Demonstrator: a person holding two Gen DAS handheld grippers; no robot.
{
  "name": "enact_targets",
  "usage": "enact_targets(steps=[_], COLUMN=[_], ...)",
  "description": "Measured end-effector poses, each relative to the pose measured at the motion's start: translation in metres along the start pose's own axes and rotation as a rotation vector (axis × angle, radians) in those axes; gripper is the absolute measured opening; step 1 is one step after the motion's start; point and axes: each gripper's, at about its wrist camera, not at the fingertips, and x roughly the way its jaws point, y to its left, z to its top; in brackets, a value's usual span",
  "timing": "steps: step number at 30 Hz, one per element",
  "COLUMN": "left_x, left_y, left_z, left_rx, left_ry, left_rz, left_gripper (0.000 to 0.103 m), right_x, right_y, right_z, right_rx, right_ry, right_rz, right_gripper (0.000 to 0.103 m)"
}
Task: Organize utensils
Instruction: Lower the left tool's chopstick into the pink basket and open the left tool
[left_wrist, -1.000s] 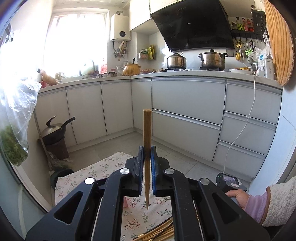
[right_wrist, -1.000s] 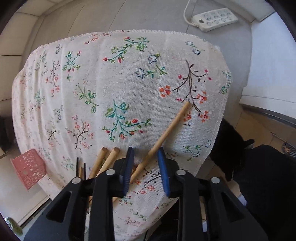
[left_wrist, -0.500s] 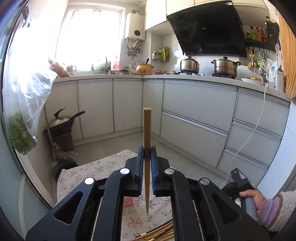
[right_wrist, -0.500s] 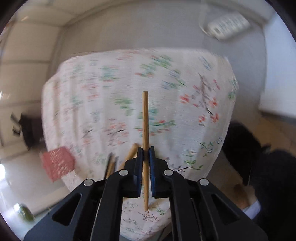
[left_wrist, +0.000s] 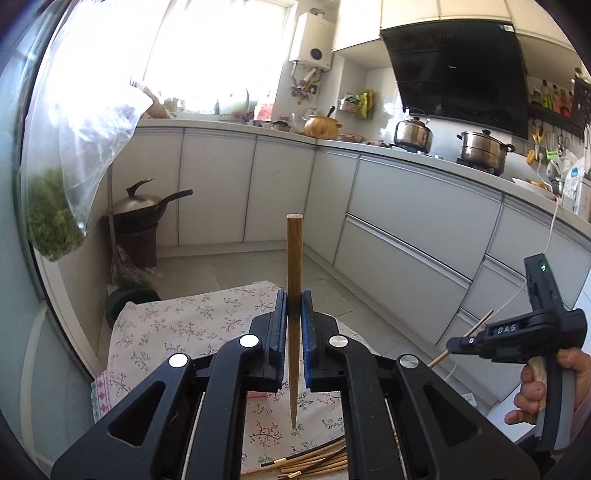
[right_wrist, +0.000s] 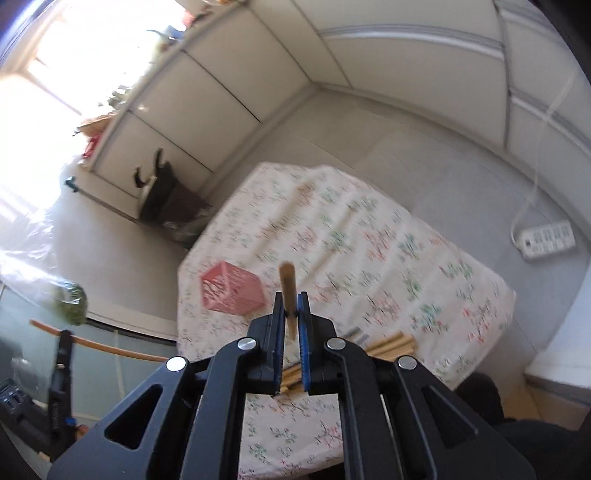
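Now: left gripper (left_wrist: 294, 306) clamped on one chopstick (left_wrist: 294, 266), upright, thick end up, thin tip hanging just above floral cloth (left_wrist: 173, 332). Below it, loose chopstick pile (left_wrist: 314, 461) flat on cloth at near edge. To the right, right hand (left_wrist: 532, 387) around the other tool's handle, thin stick poking out of its front.

Right gripper (right_wrist: 291, 306) also pinched shut on a chopstick (right_wrist: 288, 284), blurred, blunt end pointing away over the table. Just behind its jaws, more chopsticks (right_wrist: 391, 343) lying on cloth (right_wrist: 369, 240). Left of the held stick, pink basket (right_wrist: 231, 288) standing on cloth near the corner, apart from the pile. Left tool visible low at left edge with its stick across.

Farther off: wok (left_wrist: 144, 206) on dark stand by cabinets, bag of greens (left_wrist: 55, 225) hanging left, power strip (right_wrist: 546, 240) on floor beyond table, pots (left_wrist: 480, 149) on counter.
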Motion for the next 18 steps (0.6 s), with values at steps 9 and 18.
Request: enact_targets(steps=[9,18], left_x=[0.022,0.083], left_y=[0.028,0.037], left_z=[0.021,0.036], left_rx=[-0.144,-0.159], left_ry=[-0.053,-0.054], left_rz=[0.128,0.227], left_gripper=[0.007,0.007], right_x=[0.000,0.033], right_y=[0.051,0.091], right_z=[0.036,0.064], right_rx=[-0.094,-0.212], right_ry=[-0.106,-0.115], right_rz=[0.091,0.121], right_gripper=[0.007,0.007])
